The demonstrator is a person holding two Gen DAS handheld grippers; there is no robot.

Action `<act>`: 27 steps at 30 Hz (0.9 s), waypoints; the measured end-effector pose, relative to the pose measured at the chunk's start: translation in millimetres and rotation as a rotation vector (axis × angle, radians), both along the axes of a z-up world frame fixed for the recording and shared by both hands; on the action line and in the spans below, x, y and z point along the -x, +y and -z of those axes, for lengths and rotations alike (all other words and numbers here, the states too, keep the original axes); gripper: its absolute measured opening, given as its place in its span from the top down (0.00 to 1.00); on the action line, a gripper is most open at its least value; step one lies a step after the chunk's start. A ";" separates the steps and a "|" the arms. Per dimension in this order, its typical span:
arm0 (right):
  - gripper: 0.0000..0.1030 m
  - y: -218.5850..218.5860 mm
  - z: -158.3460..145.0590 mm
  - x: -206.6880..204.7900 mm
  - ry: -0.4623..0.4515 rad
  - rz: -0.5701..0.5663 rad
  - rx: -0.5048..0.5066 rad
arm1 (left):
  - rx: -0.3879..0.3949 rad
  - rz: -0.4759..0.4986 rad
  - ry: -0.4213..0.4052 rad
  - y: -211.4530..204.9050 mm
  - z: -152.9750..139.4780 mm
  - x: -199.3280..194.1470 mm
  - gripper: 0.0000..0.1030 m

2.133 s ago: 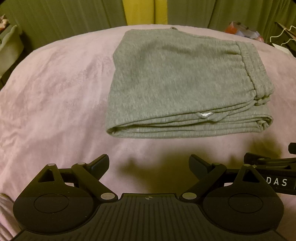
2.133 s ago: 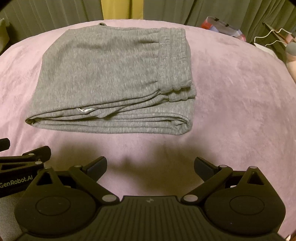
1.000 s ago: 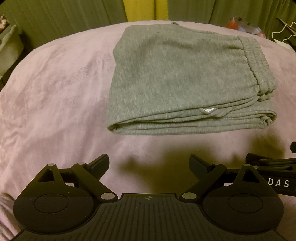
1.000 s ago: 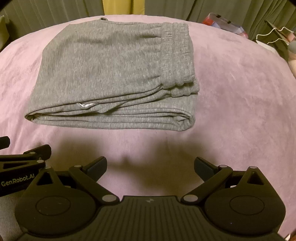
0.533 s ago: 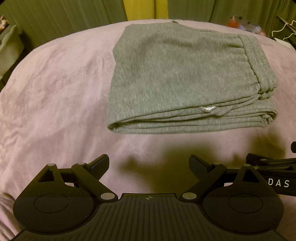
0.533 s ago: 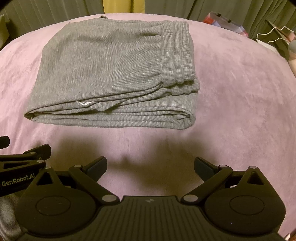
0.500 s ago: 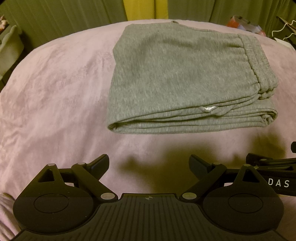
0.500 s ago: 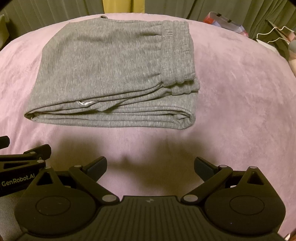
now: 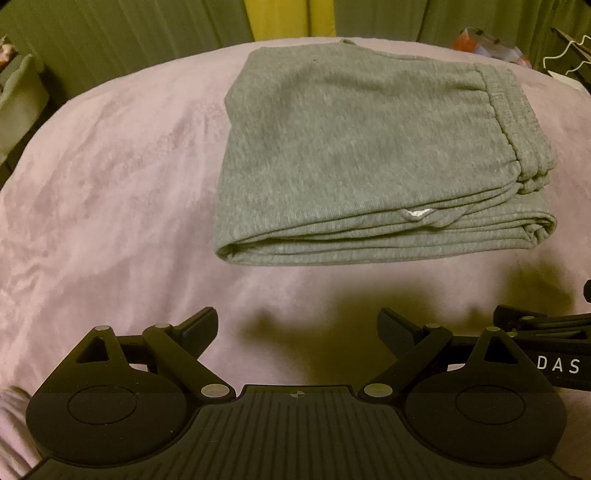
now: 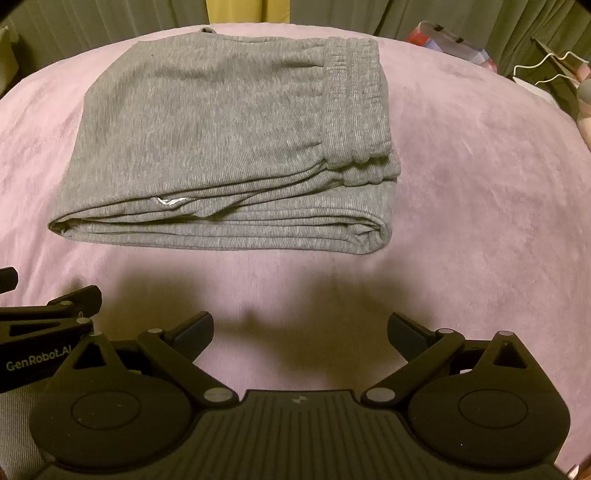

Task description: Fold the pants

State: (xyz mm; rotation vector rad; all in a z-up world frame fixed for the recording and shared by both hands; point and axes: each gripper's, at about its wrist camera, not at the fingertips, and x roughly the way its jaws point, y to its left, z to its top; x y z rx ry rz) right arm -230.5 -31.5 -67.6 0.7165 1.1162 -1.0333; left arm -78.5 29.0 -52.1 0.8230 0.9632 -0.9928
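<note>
Pants (image 9: 369, 147), grey: lying on the pink cover (image 9: 110, 184) as a compact stacked rectangle, waistband at right, folding apparently complete, nothing evident left; left gripper (image 9: 295, 325) and right gripper (image 10: 301, 328) both wide, empty, near its front edge.

I see heathered grey pants (image 9: 362, 147) with a fine ribbed knit and a small white tag (image 10: 168, 201) at the folded edge. They lie on a plain dusty pink blanket (image 9: 110, 192). My left gripper (image 9: 295, 328) and right gripper (image 10: 301, 330) are both matte black, with silver rivets. The curtains (image 9: 129, 33) behind are olive green in vertical pleats, with 1 yellow strip (image 9: 291, 18) between them.
</note>
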 end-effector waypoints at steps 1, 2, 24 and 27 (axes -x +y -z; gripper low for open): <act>0.02 0.0 0.2 0.0 0.000 0.000 0.000 | 0.000 0.000 0.000 -0.1 0.0 0.0 0.06; 0.02 0.2 0.5 0.0 0.000 0.000 0.000 | 0.000 0.001 -0.002 0.0 0.0 0.0 0.06; 0.02 -1.4 0.8 1.8 0.002 0.000 -0.007 | -0.001 0.006 -0.012 0.2 0.9 1.6 0.06; 0.02 -1.3 0.8 2.4 0.001 0.000 -0.006 | 0.001 0.005 -0.010 0.4 0.6 1.2 0.06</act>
